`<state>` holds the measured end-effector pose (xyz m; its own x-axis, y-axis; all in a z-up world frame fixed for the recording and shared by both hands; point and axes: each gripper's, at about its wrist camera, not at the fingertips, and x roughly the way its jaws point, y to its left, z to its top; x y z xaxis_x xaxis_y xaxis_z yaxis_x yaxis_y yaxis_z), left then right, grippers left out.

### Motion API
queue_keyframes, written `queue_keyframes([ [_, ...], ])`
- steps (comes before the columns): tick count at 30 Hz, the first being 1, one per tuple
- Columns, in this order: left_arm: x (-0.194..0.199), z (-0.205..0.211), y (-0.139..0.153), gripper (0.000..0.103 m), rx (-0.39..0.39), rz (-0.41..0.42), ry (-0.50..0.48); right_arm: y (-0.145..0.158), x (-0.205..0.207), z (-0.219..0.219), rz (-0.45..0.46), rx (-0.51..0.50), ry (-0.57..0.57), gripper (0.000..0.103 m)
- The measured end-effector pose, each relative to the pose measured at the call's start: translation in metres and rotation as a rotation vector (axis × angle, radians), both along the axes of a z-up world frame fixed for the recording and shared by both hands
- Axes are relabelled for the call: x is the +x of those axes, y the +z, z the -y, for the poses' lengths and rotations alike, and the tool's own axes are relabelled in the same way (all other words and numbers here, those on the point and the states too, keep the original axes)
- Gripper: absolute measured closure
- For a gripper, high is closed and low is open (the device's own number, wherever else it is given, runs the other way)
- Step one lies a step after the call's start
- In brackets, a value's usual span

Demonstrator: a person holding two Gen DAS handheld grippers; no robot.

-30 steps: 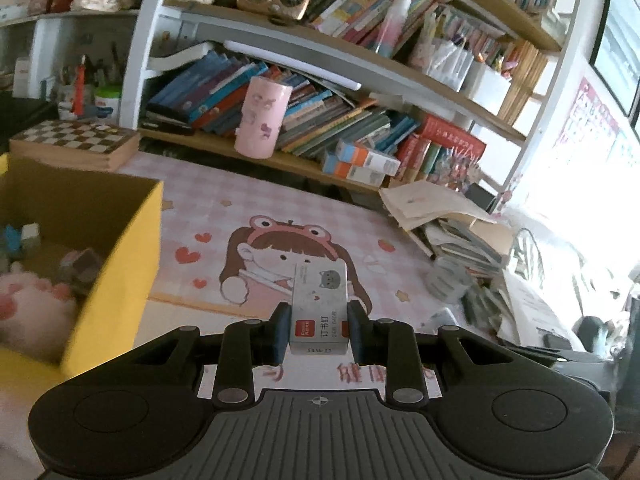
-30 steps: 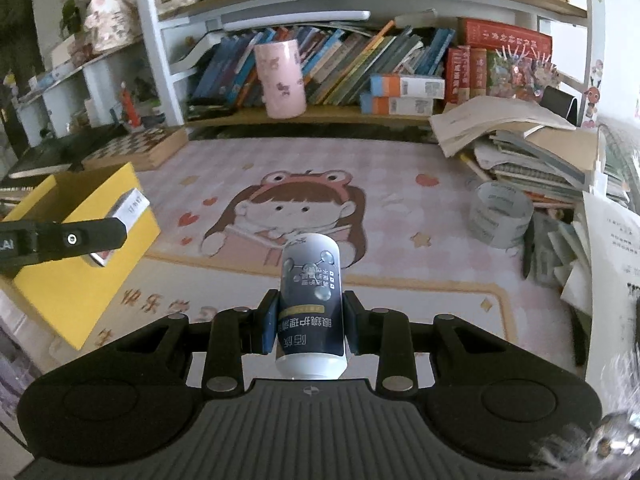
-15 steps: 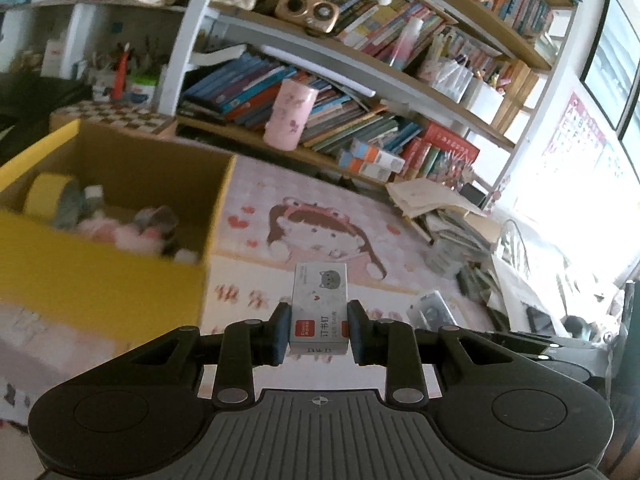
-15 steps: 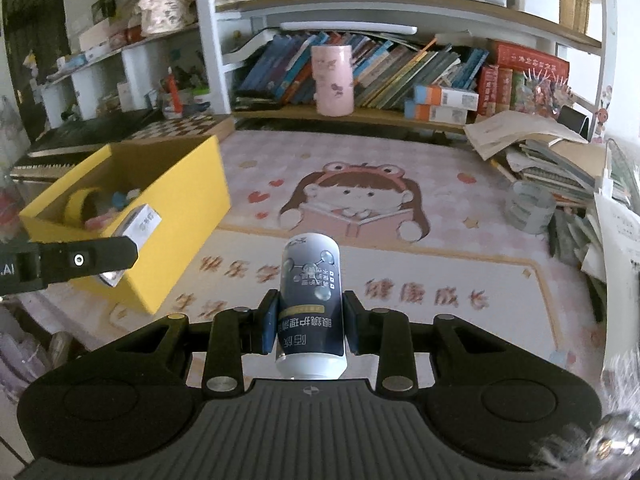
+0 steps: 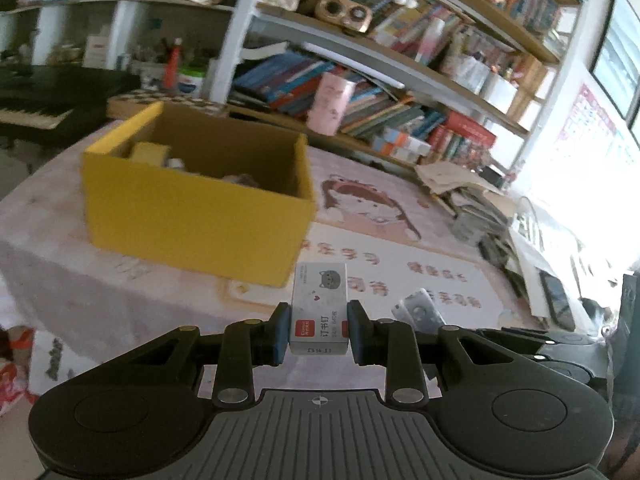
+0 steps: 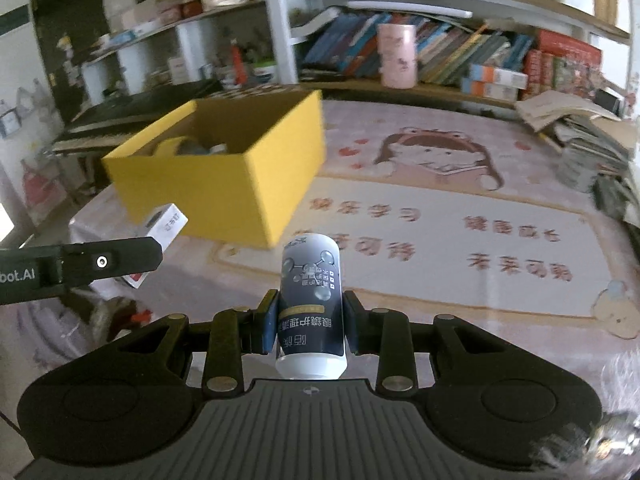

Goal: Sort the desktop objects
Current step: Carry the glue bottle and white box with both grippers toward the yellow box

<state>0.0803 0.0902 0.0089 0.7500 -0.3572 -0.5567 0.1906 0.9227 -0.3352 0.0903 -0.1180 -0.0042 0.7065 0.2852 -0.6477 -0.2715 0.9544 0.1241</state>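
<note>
My left gripper is shut on a small white staples box with a grey cat print, held above the table in front of the yellow cardboard box. My right gripper is shut on a dark bottle with a white base. The yellow box stands at the left of the pink cartoon mat and holds several small items. In the right wrist view the left gripper's finger and its staples box show at the left, near the yellow box's front corner.
Shelves of books and a pink cup stand behind the table. Stacks of papers and a tape roll lie along the right edge. A piano stands at the far left.
Both grippers have pulled back from the table with their objects still held. The yellow box now appears farther away and fully in view.
</note>
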Motion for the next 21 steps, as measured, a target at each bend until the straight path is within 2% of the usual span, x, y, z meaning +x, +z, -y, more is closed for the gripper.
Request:
queue_keyframes([
  [12,-0.029,-0.034,-0.001,0.075,-0.005,-0.013,0.083,0.003,-0.012,-0.042,0.001,-0.008,0.115,0.073],
  [21,-0.037,-0.046,-0.003,0.075,-0.01,-0.02,0.097,0.003,-0.019,-0.054,-0.008,-0.008,0.135,0.073],
])
